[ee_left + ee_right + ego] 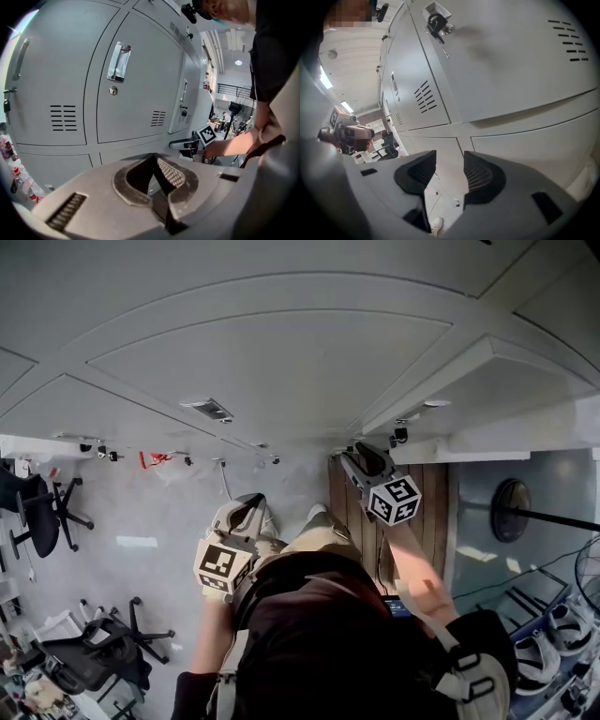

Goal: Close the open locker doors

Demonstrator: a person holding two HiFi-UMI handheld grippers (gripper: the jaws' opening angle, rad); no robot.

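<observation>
A row of grey locker doors [131, 79] with vents, a pull handle [119, 62] and a keyhole fills the left gripper view. One door further along [182, 96], with a small padlock, seems to stand slightly out of the row. My right gripper [187, 143] hangs just below it. In the right gripper view a locker door [511, 61] with a keyed lock [438, 22] is close in front, and my right gripper [449, 161] is open and empty. My left gripper [154, 156] is shut on nothing, away from the doors. From above, my left gripper [251, 507] and my right gripper [354, 460] point at the lockers' foot.
Black office chairs [37, 512] [103, 648] stand on the grey floor at the left. A wooden strip [422, 493] and a round fan [511, 510] lie to the right. Small bottles [9, 150] sit low at the far left of the lockers.
</observation>
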